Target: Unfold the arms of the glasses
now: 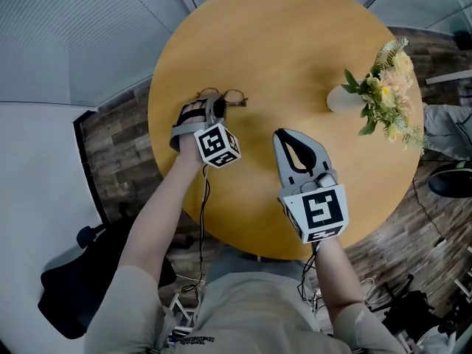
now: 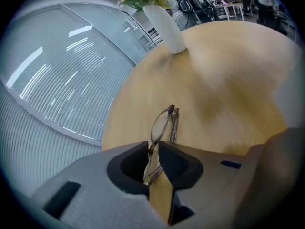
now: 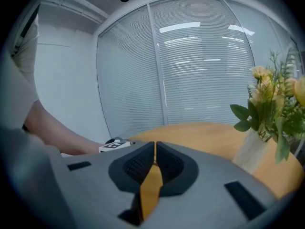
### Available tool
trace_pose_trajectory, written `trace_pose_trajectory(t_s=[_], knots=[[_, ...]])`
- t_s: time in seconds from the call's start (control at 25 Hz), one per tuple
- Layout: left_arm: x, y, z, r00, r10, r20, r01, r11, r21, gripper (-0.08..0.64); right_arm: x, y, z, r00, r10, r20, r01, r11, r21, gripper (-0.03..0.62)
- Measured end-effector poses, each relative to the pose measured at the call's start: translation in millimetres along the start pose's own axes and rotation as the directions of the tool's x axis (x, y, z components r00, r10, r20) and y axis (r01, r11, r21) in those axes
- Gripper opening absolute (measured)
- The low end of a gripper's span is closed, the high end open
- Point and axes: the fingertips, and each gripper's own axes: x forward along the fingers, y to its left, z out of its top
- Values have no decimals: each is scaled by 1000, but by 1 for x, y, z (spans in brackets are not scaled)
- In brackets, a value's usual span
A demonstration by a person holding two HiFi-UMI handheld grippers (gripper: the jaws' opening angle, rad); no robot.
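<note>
The left gripper (image 2: 153,149) has its jaws clamped on the folded glasses (image 2: 164,124) above the round table (image 1: 295,50); the right gripper (image 3: 155,150) is nearby. Its jaws are pressed together on nothing.

Your table (image 1: 295,43) is open wood from the centre up to twelve o'clock, so you can pass freely there. At three o'clock the vase of flowers (image 1: 345,99) stands in the way. At nine o'clock the left gripper (image 1: 217,106) and glasses (image 1: 234,97) crowd the rim. The right gripper (image 1: 285,134) fills six.
</note>
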Motion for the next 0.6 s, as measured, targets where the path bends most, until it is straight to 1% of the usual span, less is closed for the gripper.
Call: trace_pose_trajectory(t_s=[0.16,0.24,0.4,0.52,0.6], knots=[[4,3,-1,1000,18,-24,-18,1000,3,65,-4,-1,-5,1000,6,-6,-6,1000,8,34],[3,10,1,999,33,-20,-33,999,-13,50,-7,-2,-6,1000,7,-8,-7,1000,5,34],[-14,32,7,996,84,11,-83,992,-97,38,-13,-3,-2,1000,-2,-4,2,1000,10,34],[-32,50,12,989,137,47,-130,982,-136,37,-19,-2,11,1000,5,19,-6,1000,26,34],[-45,62,17,984,160,74,-144,971,-190,37,-24,-2,24,999,10,44,-12,999,33,34]])
